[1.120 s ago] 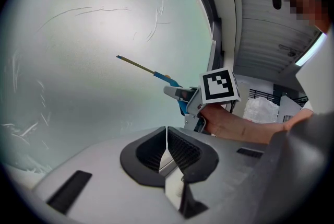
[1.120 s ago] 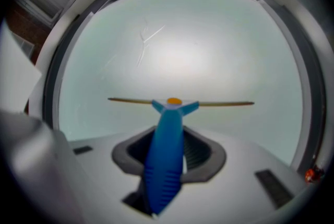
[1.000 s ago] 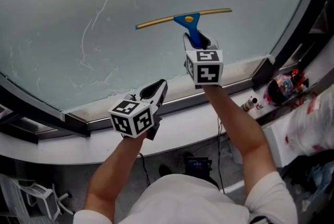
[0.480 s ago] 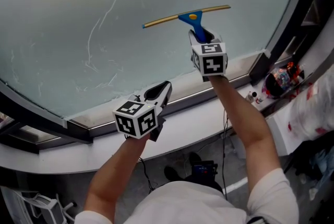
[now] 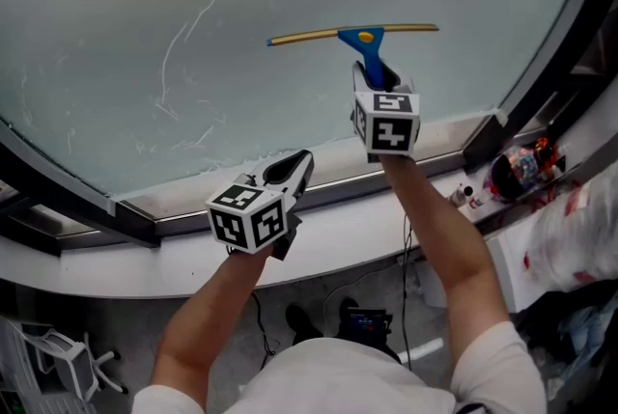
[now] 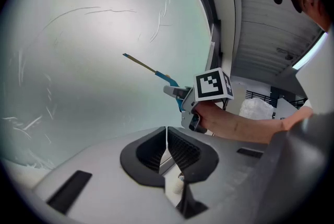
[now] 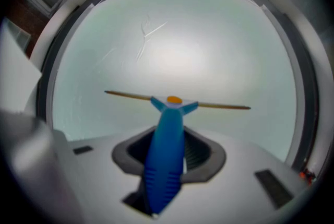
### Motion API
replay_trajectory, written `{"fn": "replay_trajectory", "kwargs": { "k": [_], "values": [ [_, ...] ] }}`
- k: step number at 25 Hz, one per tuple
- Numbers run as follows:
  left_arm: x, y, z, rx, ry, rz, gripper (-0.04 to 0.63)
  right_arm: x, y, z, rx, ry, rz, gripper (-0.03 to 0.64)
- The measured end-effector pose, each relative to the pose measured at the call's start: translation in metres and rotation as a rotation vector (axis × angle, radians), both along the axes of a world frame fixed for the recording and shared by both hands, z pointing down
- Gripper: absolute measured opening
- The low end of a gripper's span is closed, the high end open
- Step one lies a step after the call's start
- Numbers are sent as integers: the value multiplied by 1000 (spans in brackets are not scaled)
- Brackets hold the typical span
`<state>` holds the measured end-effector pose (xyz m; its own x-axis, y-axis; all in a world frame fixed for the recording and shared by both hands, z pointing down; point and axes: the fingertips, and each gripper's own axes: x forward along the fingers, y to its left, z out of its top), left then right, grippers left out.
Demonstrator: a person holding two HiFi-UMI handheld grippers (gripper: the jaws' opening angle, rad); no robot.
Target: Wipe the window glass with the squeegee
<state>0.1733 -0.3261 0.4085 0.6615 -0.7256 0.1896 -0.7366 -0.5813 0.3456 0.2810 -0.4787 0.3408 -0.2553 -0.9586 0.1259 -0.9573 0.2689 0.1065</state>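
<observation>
A squeegee [image 5: 359, 37] with a blue handle, an orange button and a thin brass-coloured blade lies flat against the pale window glass [image 5: 193, 7]. My right gripper [image 5: 372, 79] is shut on its handle, below the blade. The right gripper view shows the squeegee's blue handle [image 7: 166, 157] between the jaws and the blade level across the pane. My left gripper [image 5: 290, 169] hangs lower left over the sill, jaws shut with nothing between them. In the left gripper view my left gripper [image 6: 166, 147] looks at the squeegee [image 6: 156, 72] from the side.
Thin white streaks [image 5: 183, 45] mark the glass to the left of the blade. A dark window frame [image 5: 541, 45] runs up the right side, and a white sill [image 5: 319, 219] lies below. Small bottles and a red-patterned item [image 5: 517, 166] sit at the right on the ledge.
The squeegee blade has turned from tilted up at the right to nearly level, and the right gripper has shifted slightly down and right. The left gripper stays put.
</observation>
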Motion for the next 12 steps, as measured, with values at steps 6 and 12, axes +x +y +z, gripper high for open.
{"fn": "replay_trajectory", "kwargs": {
  "k": [6,12],
  "values": [
    [6,0,7,-15,-4,-30,34,-1,0,1,8,-14,-20,146],
    [9,4,13,-25,-6,-44,34,-2,0,4,11,-17,-30,146]
  ]
}}
